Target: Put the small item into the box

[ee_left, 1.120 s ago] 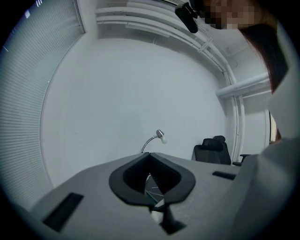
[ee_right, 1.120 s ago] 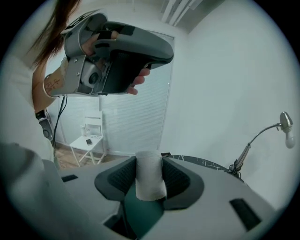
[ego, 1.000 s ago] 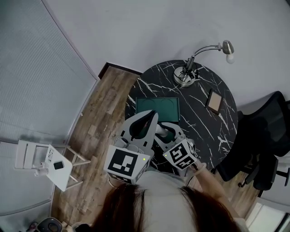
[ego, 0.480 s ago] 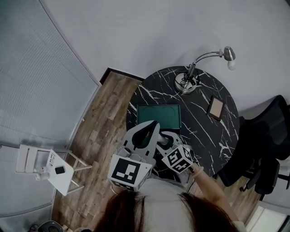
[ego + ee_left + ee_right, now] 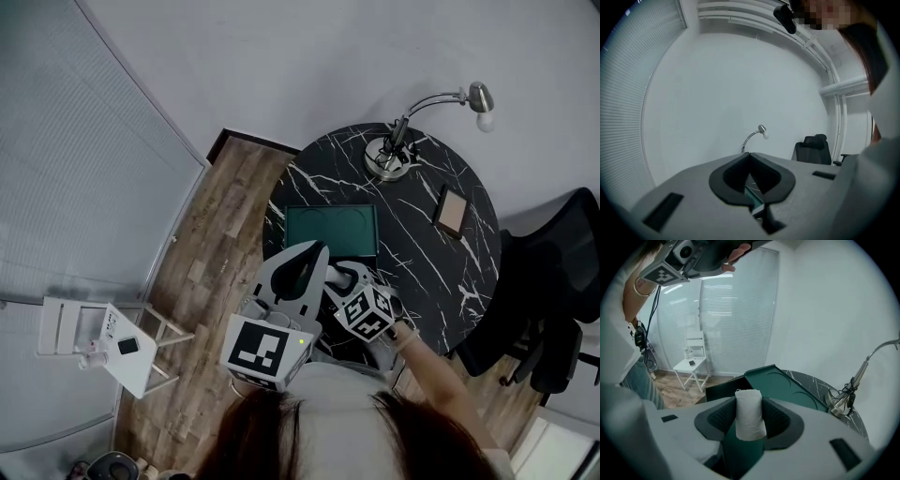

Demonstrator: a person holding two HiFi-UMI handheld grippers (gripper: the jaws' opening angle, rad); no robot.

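The right gripper [image 5: 749, 400] is holding the small white roll [image 5: 750, 417] upright between its widely spread jaws, just over the near edge of the green box [image 5: 783, 383], while the left gripper [image 5: 750, 155] is keeping its empty jaws together beside that box.

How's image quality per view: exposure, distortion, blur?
Head view: dim and low-contrast, wall lines bowed, veins on the table crisp. Left gripper view: heavy fisheye, black corners, mosaic patch at top, lamp small but sharp. Right gripper view: same fisheye and black corners, even light, roll sharp with no motion blur.
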